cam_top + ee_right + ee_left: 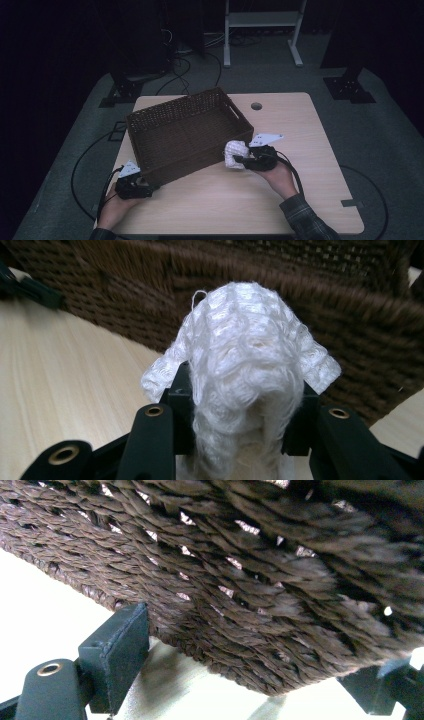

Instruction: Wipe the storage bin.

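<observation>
White knitted cloth [245,370] sits bunched between the right gripper's [242,415] jaws, which clamp it just beside the wicker basket's [165,125] near right corner, above the table [300,130]. At the basket's near left corner, the left gripper [250,680] stands wide apart, seemingly straddling the woven wall without pressing it.

A lab: dark curtained room, lone table [300,200], floor cables [85,160], stands [262,30].

Bunched white knitted cloth [250,365] just beside the near right corner of the dark brown wicker basket [165,137]
</observation>
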